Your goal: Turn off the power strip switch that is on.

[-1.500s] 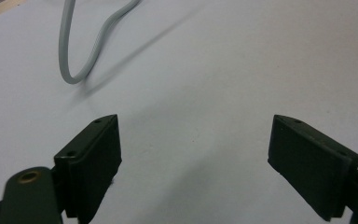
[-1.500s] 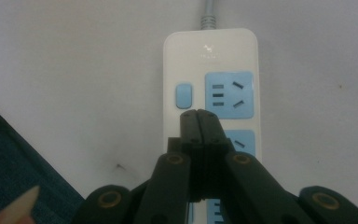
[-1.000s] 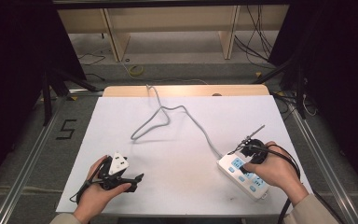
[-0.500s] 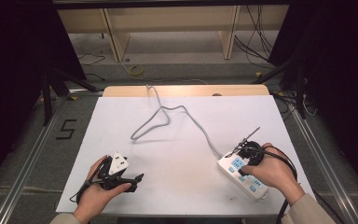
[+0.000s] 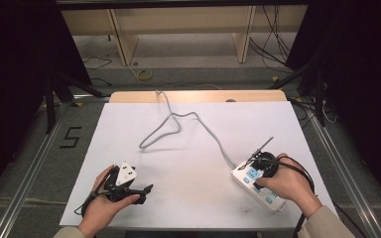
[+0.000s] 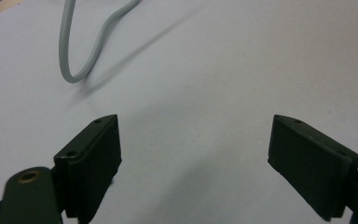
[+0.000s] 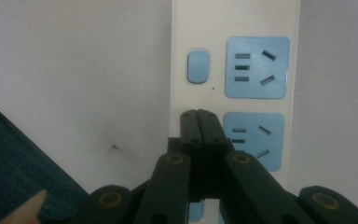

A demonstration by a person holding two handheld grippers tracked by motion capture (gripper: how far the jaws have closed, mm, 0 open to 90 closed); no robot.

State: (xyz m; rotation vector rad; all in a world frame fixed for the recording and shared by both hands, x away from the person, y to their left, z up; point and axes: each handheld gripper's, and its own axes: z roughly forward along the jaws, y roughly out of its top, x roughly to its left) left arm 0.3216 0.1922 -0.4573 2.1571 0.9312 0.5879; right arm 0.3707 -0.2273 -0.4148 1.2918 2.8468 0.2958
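Hovering closed right tongs (image 7: 198,122) over white power strip (image 7: 235,70), blue sockets; left tongs (image 6: 193,154) wide

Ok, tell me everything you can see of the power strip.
The power strip is a long white plastic block with light-blue socket faces and a small blue switch beside one socket. It lies flat on the white table near its right front corner, set at an angle. A grey cable runs from its far end across the table toward the back edge. The right claw, jaws shut together, sits over its switch-side edge with nothing between them.
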